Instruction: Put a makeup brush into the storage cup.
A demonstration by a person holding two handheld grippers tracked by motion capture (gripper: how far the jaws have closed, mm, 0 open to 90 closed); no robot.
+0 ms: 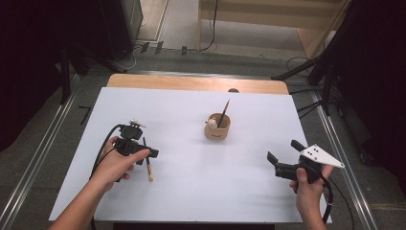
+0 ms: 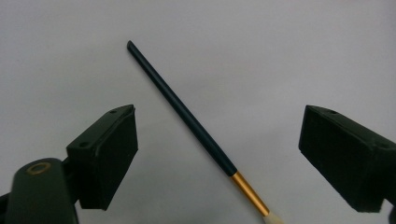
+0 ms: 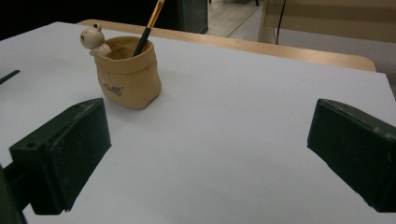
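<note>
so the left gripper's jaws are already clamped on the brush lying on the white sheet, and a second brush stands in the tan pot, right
Not quite. The left gripper is not clamped on the brush: its jaws stand wide open on either side, clear of the handle, as the left gripper view shows. The rest holds: that brush lies on the white sheet, and a second brush stands in the tan pot.

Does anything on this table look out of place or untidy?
One brush lies flat on the white table, between the open jaws of the left gripper, while another brush stands in the little pot. Nothing looks spilled or broken.
</note>
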